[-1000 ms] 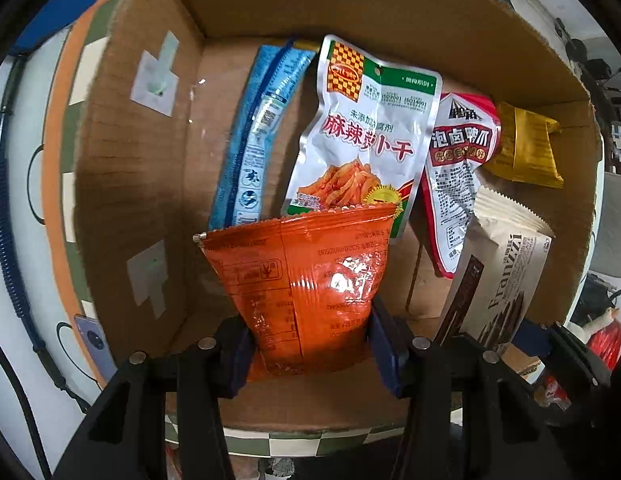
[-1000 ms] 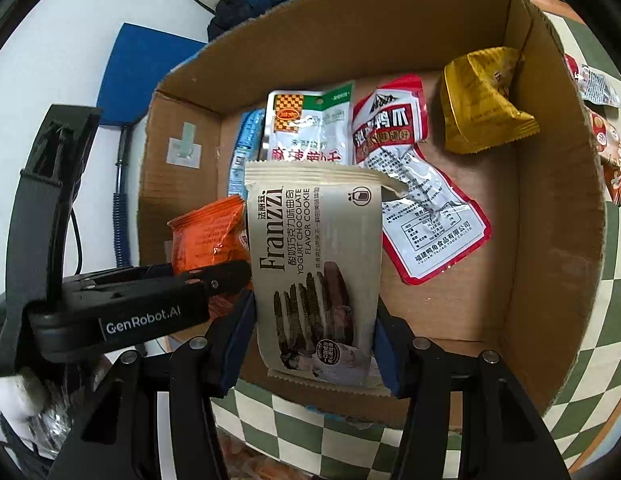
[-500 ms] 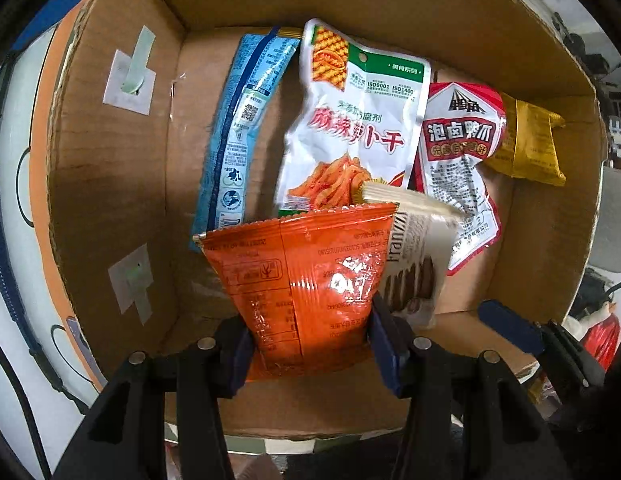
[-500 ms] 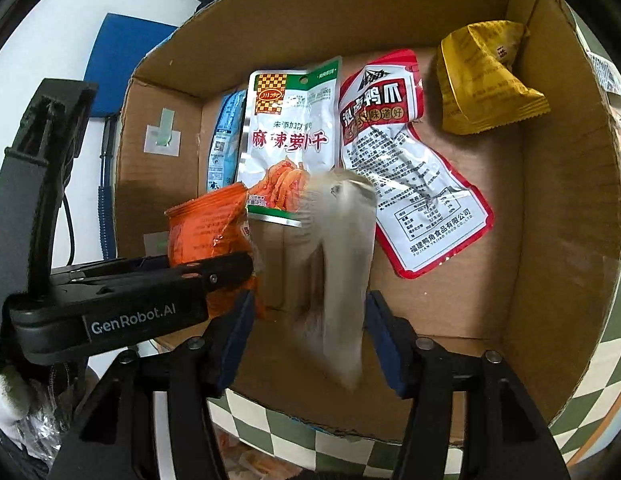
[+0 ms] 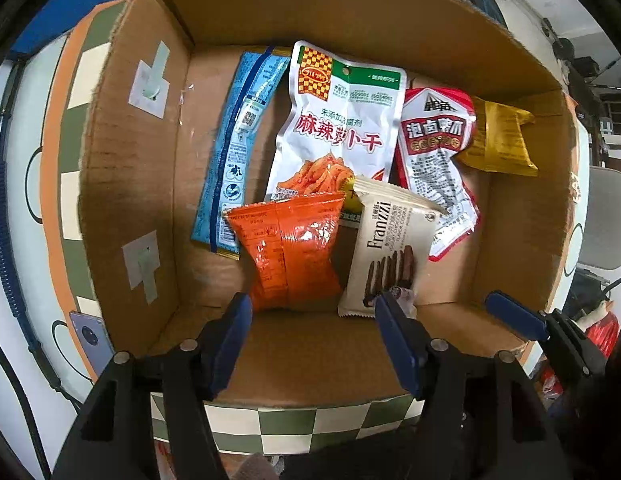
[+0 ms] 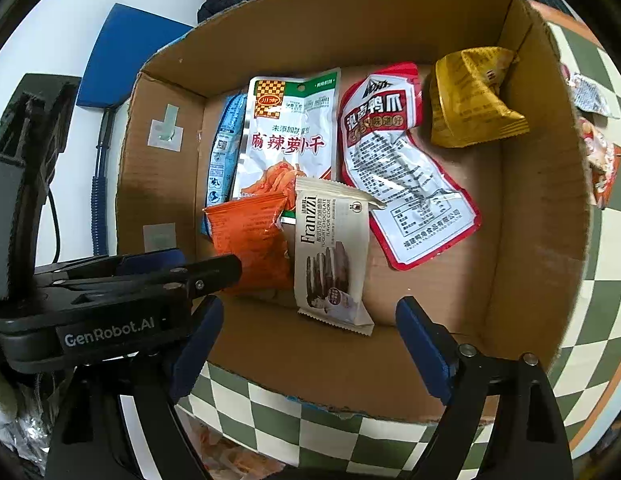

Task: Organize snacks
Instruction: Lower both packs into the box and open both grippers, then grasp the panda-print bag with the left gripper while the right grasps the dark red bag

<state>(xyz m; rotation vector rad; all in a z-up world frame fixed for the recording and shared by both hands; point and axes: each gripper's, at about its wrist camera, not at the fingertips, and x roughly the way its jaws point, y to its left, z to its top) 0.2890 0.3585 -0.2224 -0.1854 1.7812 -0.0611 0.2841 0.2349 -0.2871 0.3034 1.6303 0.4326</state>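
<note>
An open cardboard box [image 5: 130, 184] [image 6: 534, 216] holds several snack packs. An orange pack [image 5: 288, 252] [image 6: 250, 248] and a white Franzzi cookie pack [image 5: 390, 256] [image 6: 330, 252] lie side by side near the box's front wall. Behind them lie a blue pack [image 5: 242, 140], a white-green pack [image 5: 338, 128] [image 6: 290, 136], a red-white pack [image 5: 434, 152] [image 6: 394, 164] and a yellow pack [image 5: 502, 140] [image 6: 470, 100]. My left gripper [image 5: 314, 320] is open and empty just in front of the orange pack. My right gripper [image 6: 306, 324] is open and empty in front of the cookie pack.
The box stands on a green-and-white checkered cloth [image 6: 310, 432]. More loose snack packs [image 6: 598, 160] lie outside the box to its right. A blue board [image 6: 122, 60] and a coiled cable [image 6: 96, 208] lie left of the box. A phone [image 5: 88, 336] lies at front left.
Both grippers opened. The cookie pack dropped from my right gripper into the box first, then the orange pack from my left gripper landed beside it. Both grippers drew back slightly.
</note>
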